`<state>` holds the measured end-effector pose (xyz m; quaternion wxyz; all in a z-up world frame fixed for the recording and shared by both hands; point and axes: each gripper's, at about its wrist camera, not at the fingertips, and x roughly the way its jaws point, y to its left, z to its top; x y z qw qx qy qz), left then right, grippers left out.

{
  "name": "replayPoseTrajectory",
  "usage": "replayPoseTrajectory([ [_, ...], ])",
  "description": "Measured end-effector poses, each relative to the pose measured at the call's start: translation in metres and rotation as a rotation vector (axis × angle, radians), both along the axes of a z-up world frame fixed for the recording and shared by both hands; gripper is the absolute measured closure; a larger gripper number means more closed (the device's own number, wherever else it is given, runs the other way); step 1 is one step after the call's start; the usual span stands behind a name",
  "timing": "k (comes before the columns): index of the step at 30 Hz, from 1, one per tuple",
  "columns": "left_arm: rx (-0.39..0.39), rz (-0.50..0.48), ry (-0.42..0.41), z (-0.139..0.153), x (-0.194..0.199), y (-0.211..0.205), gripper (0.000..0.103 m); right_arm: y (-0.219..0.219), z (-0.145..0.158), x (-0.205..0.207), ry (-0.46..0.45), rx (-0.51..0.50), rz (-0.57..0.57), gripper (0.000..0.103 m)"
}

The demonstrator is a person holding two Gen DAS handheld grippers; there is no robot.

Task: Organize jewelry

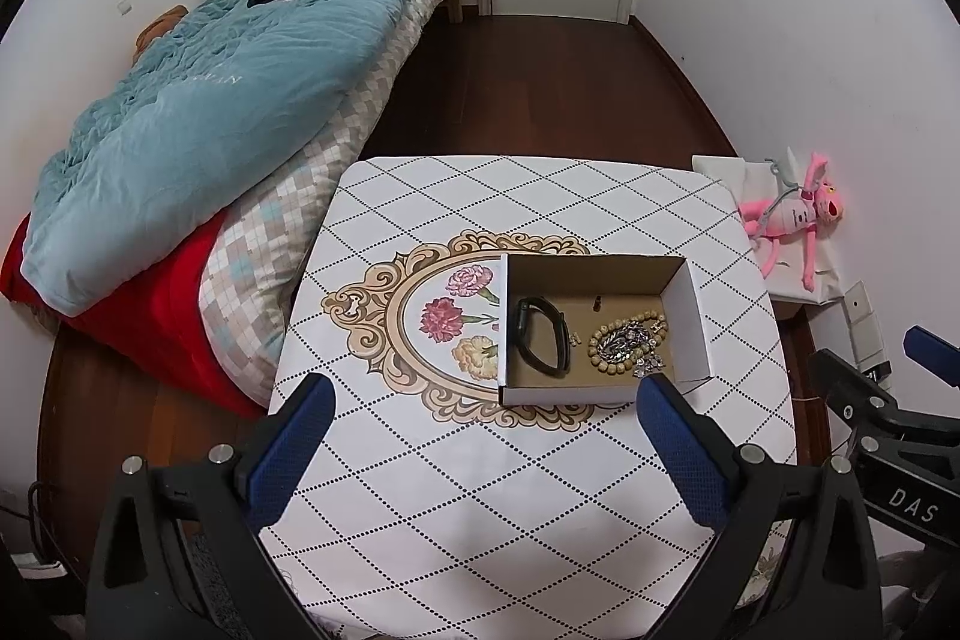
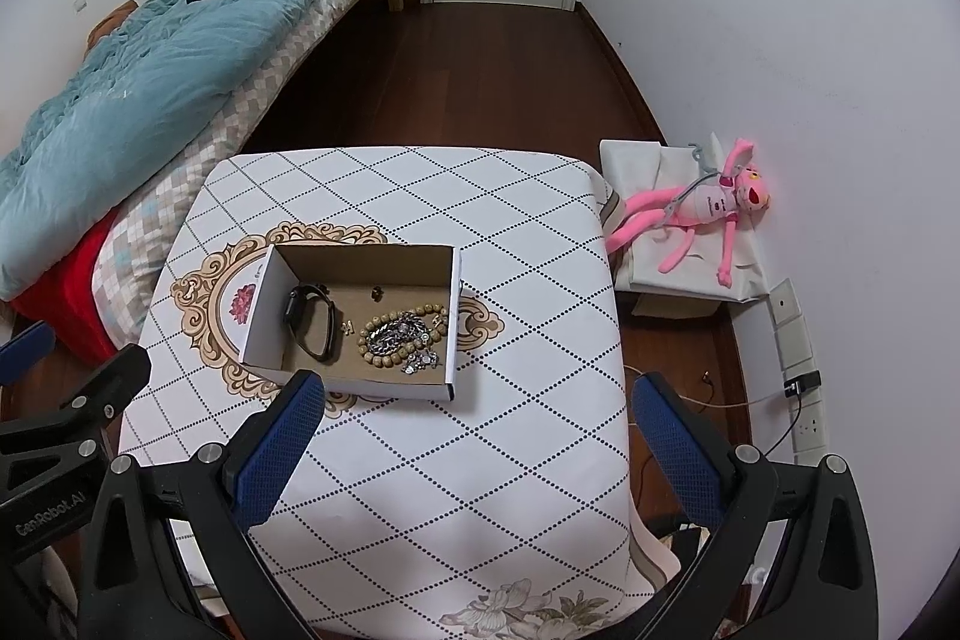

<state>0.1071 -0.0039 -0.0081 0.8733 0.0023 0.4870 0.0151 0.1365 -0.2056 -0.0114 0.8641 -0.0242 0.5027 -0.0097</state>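
Both tongs hang spread wide and empty over the near part of the bench (image 1: 456, 490). The cardboard box (image 1: 690, 322) lies just ahead, holding a black wristband (image 1: 543, 334) on its left and a bead bracelet (image 1: 624, 343) tangled with silver chain on its right. The box sits far-right of the left tongs (image 1: 480, 436) and far-left of the right tongs (image 2: 474, 436), its long axis left-right; neither is clearly nearer

We see a matt cardboard box (image 1: 684, 316), a wooden bead bracelet (image 2: 384, 349), a shiny metal chain (image 2: 399, 331), a black matt rubbery watch band (image 1: 543, 334), a smooth printed tablecloth (image 1: 510, 490), glossy dark wood floor (image 1: 540, 88), a plush pink toy (image 2: 714, 208).
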Motion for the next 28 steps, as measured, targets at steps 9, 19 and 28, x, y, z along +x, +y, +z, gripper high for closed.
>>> replayPoseTrajectory([
  [9,-0.003,0.000,0.002,0.0015,-0.0005,0.0001,0.000,-0.0014,0.0004,-0.0005,-0.001,-0.003,-0.003,0.000],
  [19,-0.003,0.002,0.003,0.0021,0.0008,-0.0021,0.000,-0.0049,0.0012,0.0003,0.001,-0.004,-0.004,0.000],
  [28,-0.006,-0.003,0.002,0.0011,0.0006,-0.0025,0.000,-0.0061,0.0002,0.0000,0.010,-0.005,-0.003,0.000],
])
